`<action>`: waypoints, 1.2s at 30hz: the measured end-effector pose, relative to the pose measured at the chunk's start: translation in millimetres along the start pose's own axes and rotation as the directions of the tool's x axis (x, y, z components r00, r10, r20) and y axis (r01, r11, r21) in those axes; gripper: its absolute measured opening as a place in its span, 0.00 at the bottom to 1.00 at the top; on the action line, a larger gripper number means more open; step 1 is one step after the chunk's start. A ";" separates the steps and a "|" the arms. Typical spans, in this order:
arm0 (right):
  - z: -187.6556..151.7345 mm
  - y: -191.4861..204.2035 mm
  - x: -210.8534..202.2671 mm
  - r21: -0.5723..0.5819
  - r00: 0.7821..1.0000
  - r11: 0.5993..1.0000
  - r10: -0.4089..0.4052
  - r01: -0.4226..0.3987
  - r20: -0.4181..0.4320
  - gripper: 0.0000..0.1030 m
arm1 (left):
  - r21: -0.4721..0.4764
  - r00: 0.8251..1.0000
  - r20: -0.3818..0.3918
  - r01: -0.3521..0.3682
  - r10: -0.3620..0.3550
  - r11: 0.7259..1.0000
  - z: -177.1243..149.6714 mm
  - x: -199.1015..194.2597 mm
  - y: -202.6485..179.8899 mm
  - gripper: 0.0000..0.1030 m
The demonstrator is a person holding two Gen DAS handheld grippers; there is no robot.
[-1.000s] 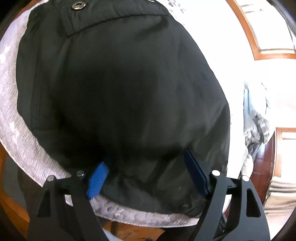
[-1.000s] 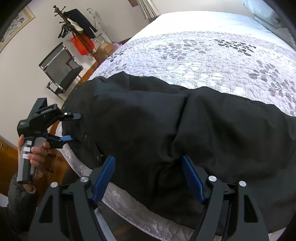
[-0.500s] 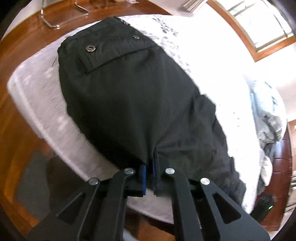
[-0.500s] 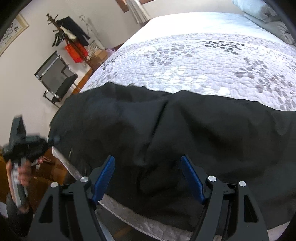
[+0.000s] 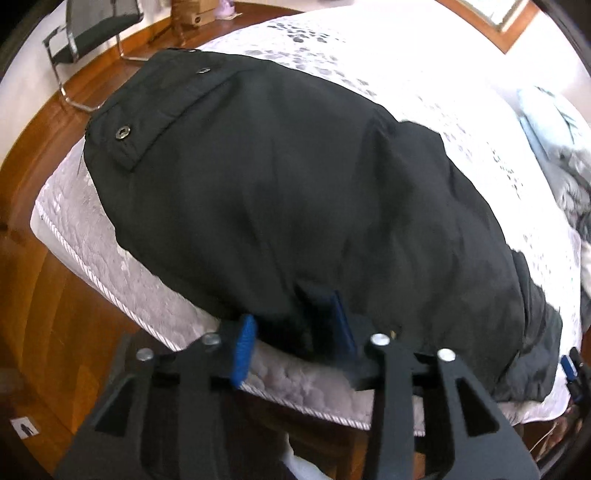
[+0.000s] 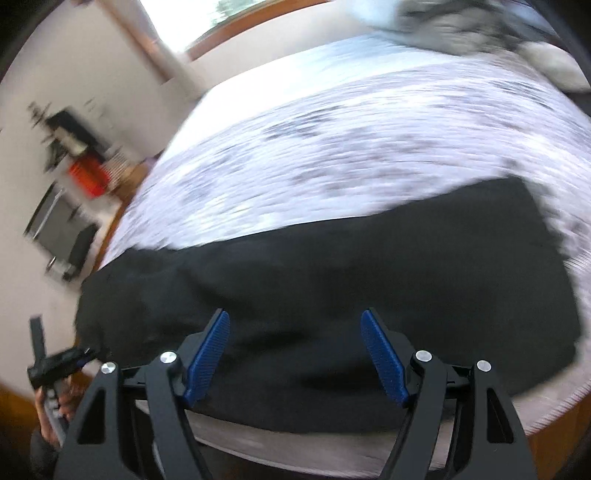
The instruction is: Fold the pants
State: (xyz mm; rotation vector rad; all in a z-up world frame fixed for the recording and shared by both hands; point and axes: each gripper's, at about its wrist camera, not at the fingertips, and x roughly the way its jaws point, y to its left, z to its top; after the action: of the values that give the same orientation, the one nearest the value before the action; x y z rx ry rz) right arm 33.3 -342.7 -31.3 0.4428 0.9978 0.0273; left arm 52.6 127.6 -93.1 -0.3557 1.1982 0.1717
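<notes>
The black pants (image 5: 314, 192) lie spread across the near corner of the bed (image 5: 424, 74), on a pale quilt with a grey leaf print. Their length runs along the bed's front edge. A flap with a metal snap button (image 5: 122, 132) sits at the end nearest the corner, and a second small snap shows higher up on the same end. The cloth is rumpled, with a raised ridge through the middle and the far end sagging toward the bed's edge.

The left gripper (image 5: 291, 341) points steeply down at the near edge of the pants. Its jaws are opening, and a fold of the black cloth's hem sits between the blue pads without being pinched; the left pad hangs over the quilt's corded edge, the right pad against the dark cloth.

The right gripper (image 6: 295, 354) hovers over the other stretch of the pants (image 6: 332, 295), its jaws spread wide with black cloth beneath and between them but nothing clamped. This view is blurred. At its lower left a hand (image 6: 55, 402) holds the left gripper just off the corner of the pants.

Beyond the bed are a wooden floor (image 5: 33, 288), a dark metal-framed chair (image 5: 92, 22) and crumpled bedding (image 5: 569, 162) at the far right.
</notes>
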 end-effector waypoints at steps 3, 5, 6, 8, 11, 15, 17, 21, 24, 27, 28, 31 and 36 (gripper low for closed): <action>-3.9 -60.8 -35.1 0.124 0.993 0.987 -0.111 0.104 0.051 0.73 | 0.002 1.000 -0.012 -0.009 0.009 1.000 -3.9 10.8 -22.7 0.38; -10.4 -101.5 -59.0 0.214 0.980 0.961 -0.190 0.173 0.064 0.73 | -0.015 1.000 -0.013 -0.023 0.023 1.000 -2.9 14.5 -34.2 0.38; -15.0 -117.9 -68.0 0.244 0.974 0.949 -0.221 0.200 0.059 0.73 | -0.019 0.999 -0.003 -0.035 0.035 0.999 -2.0 14.8 -40.3 0.38; -26.5 -147.9 -80.2 0.295 0.969 0.930 -0.241 0.218 0.045 0.74 | -0.027 0.999 -0.004 -0.054 0.054 0.998 1.8 16.6 -51.4 0.38; -40.0 -175.3 -80.8 0.359 0.979 0.916 -0.201 0.182 0.017 0.74 | -0.052 0.999 0.000 -0.047 0.047 0.998 3.4 11.9 -60.9 0.47; -49.1 -186.8 -62.1 0.402 0.995 0.911 -0.103 0.088 0.016 0.73 | -0.072 0.998 0.001 -0.059 0.059 0.996 -2.0 7.0 -74.5 0.59; -46.7 -182.4 -47.6 0.397 0.998 0.916 -0.066 0.058 0.006 0.71 | -0.078 0.997 0.004 -0.079 0.080 0.994 -9.3 3.1 -85.0 0.63; -41.1 -173.4 -27.2 0.369 0.987 0.915 -0.148 0.163 -0.069 0.62 | 0.048 0.997 0.017 -0.072 0.071 0.996 -23.8 -2.9 -125.7 0.63; -34.8 -151.1 -15.3 0.280 0.965 0.925 -0.226 0.256 -0.133 0.62 | 0.171 1.000 -0.018 -0.007 0.010 0.985 -39.0 -2.1 -168.2 0.63; -30.6 -128.9 -3.4 0.194 0.942 0.928 -0.287 0.319 -0.173 0.62 | 0.253 0.998 -0.056 0.039 -0.026 0.967 -57.1 4.4 -206.1 0.58; -30.3 -125.6 1.7 0.192 0.942 0.930 -0.279 0.314 -0.187 0.62 | 0.281 0.997 -0.070 0.056 -0.037 0.958 -60.1 7.7 -217.2 0.57; -30.3 -125.0 10.7 0.218 0.945 0.929 -0.257 0.299 -0.202 0.62 | 0.334 0.993 -0.092 0.098 -0.071 0.938 -70.1 9.6 -247.9 0.55; -24.4 -126.6 14.1 0.247 0.958 0.932 -0.229 0.267 -0.173 0.49 | 0.375 0.994 -0.071 0.108 -0.087 0.921 -76.5 7.8 -282.1 0.55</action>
State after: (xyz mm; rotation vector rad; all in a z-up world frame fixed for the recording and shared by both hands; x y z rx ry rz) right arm -1.4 -446.4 -101.0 0.5641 1.1982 -0.3126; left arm 77.4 -163.1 -74.2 -0.0796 1.2330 -0.1579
